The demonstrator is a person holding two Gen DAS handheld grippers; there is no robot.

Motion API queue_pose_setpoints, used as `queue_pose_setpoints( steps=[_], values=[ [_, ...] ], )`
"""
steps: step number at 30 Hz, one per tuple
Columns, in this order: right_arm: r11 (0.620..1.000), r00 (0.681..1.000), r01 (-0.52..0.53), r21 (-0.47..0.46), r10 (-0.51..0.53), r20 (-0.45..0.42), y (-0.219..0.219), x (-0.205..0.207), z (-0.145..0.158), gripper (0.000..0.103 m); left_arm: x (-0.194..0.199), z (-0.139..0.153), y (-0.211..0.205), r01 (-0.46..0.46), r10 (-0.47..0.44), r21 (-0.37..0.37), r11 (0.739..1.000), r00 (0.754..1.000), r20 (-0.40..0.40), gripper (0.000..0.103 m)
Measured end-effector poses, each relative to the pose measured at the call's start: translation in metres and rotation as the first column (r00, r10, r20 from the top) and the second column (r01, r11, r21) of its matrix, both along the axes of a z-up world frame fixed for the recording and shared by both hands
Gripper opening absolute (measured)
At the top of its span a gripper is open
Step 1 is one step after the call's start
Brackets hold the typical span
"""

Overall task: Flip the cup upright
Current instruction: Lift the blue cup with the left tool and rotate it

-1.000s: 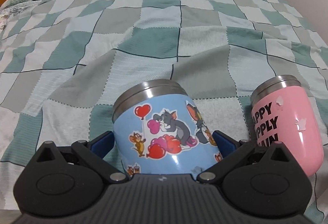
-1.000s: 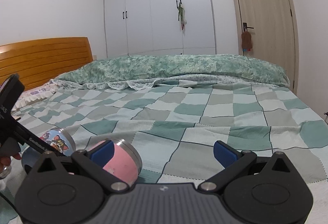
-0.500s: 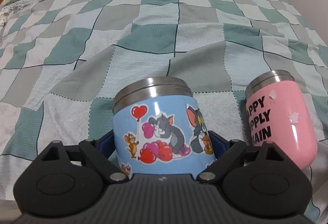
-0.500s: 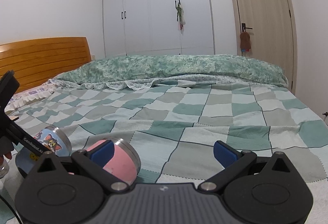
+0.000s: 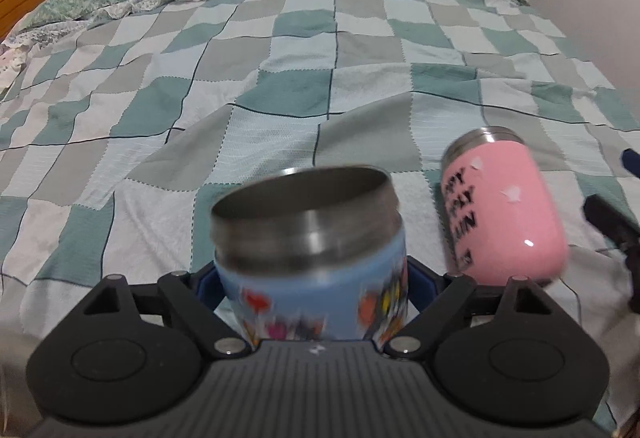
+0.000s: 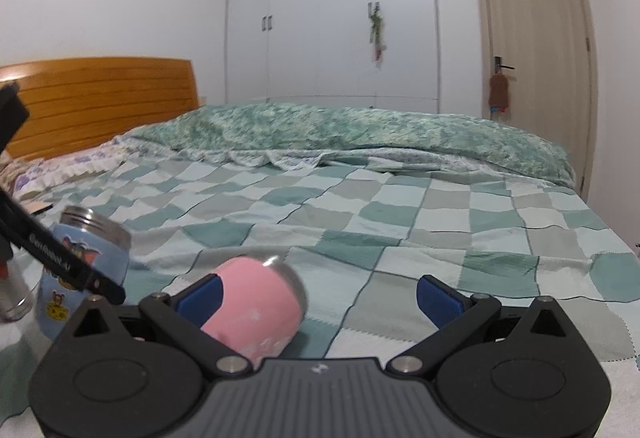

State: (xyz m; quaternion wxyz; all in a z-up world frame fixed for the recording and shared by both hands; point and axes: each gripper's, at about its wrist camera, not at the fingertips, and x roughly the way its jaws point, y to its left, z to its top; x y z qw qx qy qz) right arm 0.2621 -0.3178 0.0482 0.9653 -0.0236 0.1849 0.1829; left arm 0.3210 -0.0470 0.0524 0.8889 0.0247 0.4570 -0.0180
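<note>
My left gripper [image 5: 314, 284] is shut on the blue cartoon cup [image 5: 308, 258], which is tipped nearly upright with its steel rim open toward the top. The same cup shows at the left of the right wrist view [image 6: 86, 266]. The pink cup [image 5: 504, 209] lies on its side on the bed to the right of the blue cup. In the right wrist view the pink cup [image 6: 256, 306] lies just inside my open right gripper [image 6: 320, 296], against its left finger, with the rim pointing away.
The checked green and grey bedspread [image 5: 304, 49] covers the bed. A green patterned duvet [image 6: 360, 137] is bunched at the far side. A wooden headboard [image 6: 100, 97], white wardrobe [image 6: 332, 17] and door [image 6: 532, 57] stand behind.
The left gripper has tilted the blue cup up, so its open mouth now shows. The right gripper has moved closer to the pink cup.
</note>
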Motion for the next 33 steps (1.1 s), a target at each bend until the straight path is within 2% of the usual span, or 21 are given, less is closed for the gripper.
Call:
queue_pose_setpoints(
  steps=[13, 18, 23, 28, 29, 31, 33],
  values=[
    [0.999, 0.999, -0.032, 0.01, 0.032, 0.019, 0.01, -0.075, 0.028, 0.103, -0.092, 0.044, -0.005, 0.065, -0.062, -0.046, 0.997, 0.995, 0.076, 0.085],
    [0.999, 0.999, -0.032, 0.017, 0.031, 0.036, 0.007, -0.11, 0.039, 0.103, -0.135, 0.059, -0.006, 0.111, -0.108, -0.07, 0.991, 0.993, 0.043, 0.085],
    [0.999, 0.999, -0.036, 0.017, 0.036, 0.032, 0.005, -0.141, 0.041, 0.103, -0.165, 0.048, -0.013, 0.169, -0.18, -0.128, 0.977, 0.98, -0.083, 0.086],
    [1.0, 1.0, -0.024, 0.017, 0.024, 0.001, 0.0, -0.158, 0.032, 0.103, -0.153, 0.01, -0.029, 0.165, -0.187, -0.144, 0.976, 0.971, -0.151, 0.086],
    [1.0, 1.0, -0.02, 0.015, 0.02, -0.006, -0.001, -0.16, 0.029, 0.103, -0.149, 0.004, -0.033, 0.157, -0.177, -0.139, 0.978, 0.974, -0.145, 0.086],
    [1.0, 1.0, -0.002, 0.005, 0.002, -0.02, -0.005, -0.164, 0.024, 0.103, -0.14, 0.002, -0.039, 0.161, -0.172, -0.129, 0.978, 0.982, -0.077, 0.086],
    [1.0, 0.999, 0.019, -0.004, -0.019, -0.032, -0.01, -0.169, 0.018, 0.103, -0.129, 0.0, -0.043, 0.14, -0.149, -0.136, 0.981, 0.987, -0.062, 0.085]
  ],
)
